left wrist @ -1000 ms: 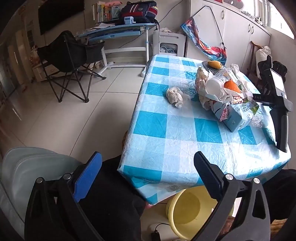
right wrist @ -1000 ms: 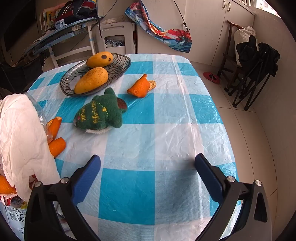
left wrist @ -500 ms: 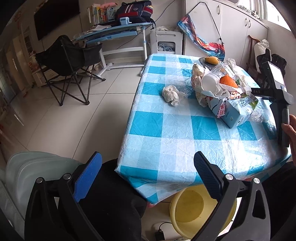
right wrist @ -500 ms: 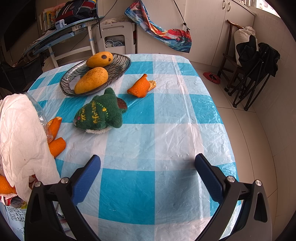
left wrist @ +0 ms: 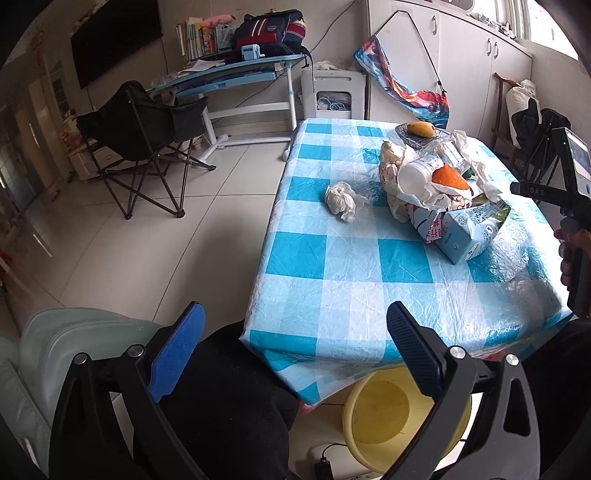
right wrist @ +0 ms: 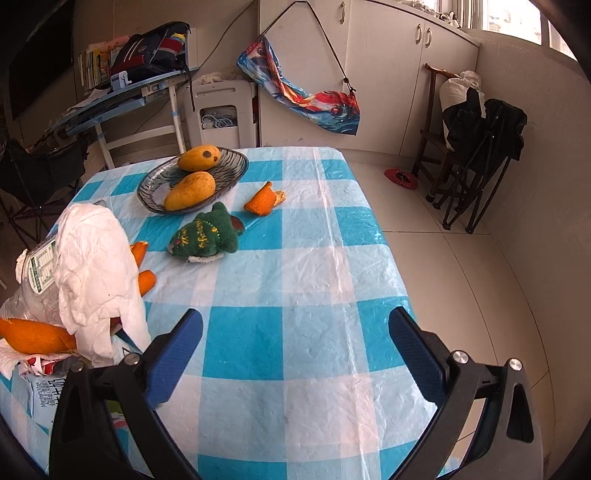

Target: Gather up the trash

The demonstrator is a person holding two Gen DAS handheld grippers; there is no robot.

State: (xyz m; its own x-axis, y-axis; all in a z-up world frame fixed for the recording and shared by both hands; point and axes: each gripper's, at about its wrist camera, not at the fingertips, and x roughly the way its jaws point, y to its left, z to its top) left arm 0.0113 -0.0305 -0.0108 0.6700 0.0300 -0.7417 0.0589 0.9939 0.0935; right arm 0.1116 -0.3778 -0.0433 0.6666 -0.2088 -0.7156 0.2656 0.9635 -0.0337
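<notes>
Both grippers, left [left wrist: 293, 345] & right [right wrist: 295, 352], jaws apart, empty; tissue wad [left wrist: 341, 201] well ahead of left; peel [right wrist: 264, 199] well ahead of right.

I am looking into a lived-in home, a dining and study corner of a living room. A table [left wrist: 354, 258] under a blue-and-white checked plastic cloth stands on pale floor tiles, with a dish [right wrist: 192, 181] of mangoes on it. Against the far wall I see a tilted study desk [left wrist: 229, 70] carrying a backpack [left wrist: 269, 29] and a row of books [left wrist: 195, 37], with a black folding chair [left wrist: 144, 129] beside it. A dark TV [left wrist: 114, 33] hangs on the wall, white cupboards [right wrist: 373, 74] run under a window, and a yellow basin [left wrist: 384, 417] sits under the table.
</notes>
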